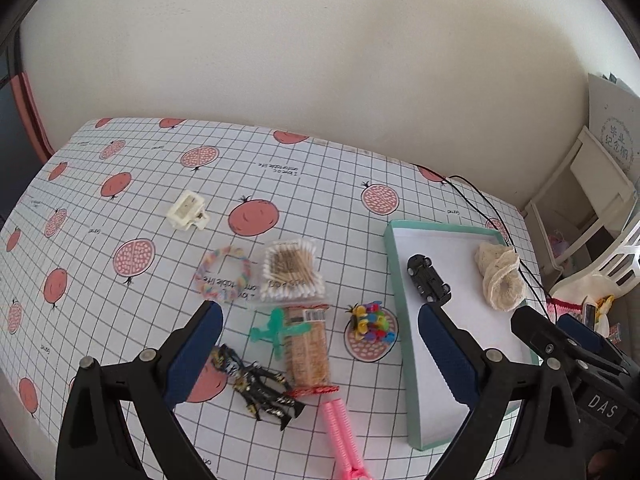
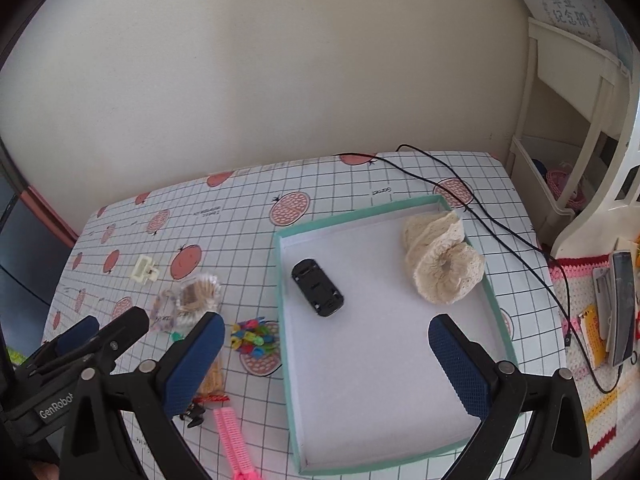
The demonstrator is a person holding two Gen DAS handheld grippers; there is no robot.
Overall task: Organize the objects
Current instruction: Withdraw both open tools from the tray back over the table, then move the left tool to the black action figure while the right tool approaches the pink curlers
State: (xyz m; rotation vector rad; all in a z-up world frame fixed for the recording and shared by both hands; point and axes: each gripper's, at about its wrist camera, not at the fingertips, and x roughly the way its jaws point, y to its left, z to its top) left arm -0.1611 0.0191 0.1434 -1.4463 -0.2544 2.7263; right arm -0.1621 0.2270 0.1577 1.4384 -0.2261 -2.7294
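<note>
The left tool hangs above the table with its blue-padded fingers spread wide and nothing between them. Under its gap lie a clear-wrapped pack of tan biscuits with red twist ties, a mint-green plastic cactus-shaped piece touching the pack's left side, and a black and gold hair claw just beside the left finger. A pink ribbed plastic clip lies at the near edge of the table. Farther out sit a clear square box of cotton swabs, a pastel rainbow braided loop touching its left side, and a cream plastic hair claw well apart toward the far left. A cluster of small multicoloured clips rests between the biscuits and the tray.

The right tool hovers over the mint-green shallow cardboard tray with a white floor, its fingers likewise spread and holding nothing. Inside the tray, a small black toy car lies near the left wall, and a cream lace scrunchie sits in the far right corner. A black cable runs across the far right corner of the table, which is covered with a white grid cloth printed with pink fruit.
</note>
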